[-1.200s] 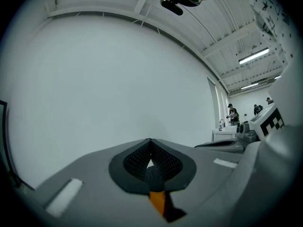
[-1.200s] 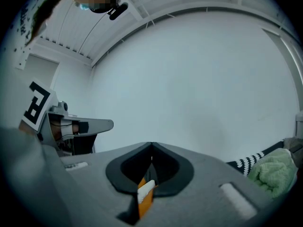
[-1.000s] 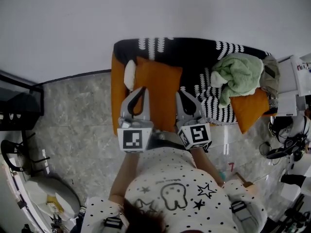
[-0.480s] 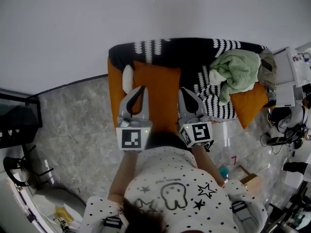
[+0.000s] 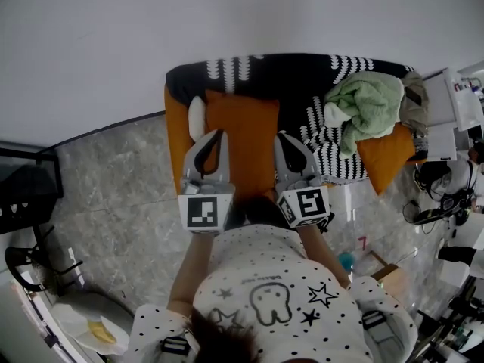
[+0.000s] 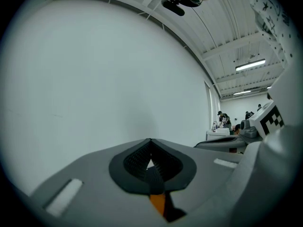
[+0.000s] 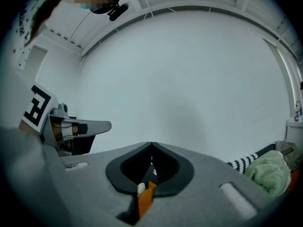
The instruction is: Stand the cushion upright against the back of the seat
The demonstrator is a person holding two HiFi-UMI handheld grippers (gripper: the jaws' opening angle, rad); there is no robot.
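Left gripper (image 5: 215, 137) and right gripper (image 5: 282, 138) are both clamping their jaws tight on the orange cushion (image 5: 243, 146), gripping opposite edges, probably for squaring it against the sofa back (image 5: 295, 78); it's sitting on the seat.

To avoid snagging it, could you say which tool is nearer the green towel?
Right. The right tool holds the orange cushion at the edge toward the green towel; the left tool, at the far edge.

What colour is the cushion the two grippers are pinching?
The cushion is plain orange, with no pattern. It shows best in the head view.
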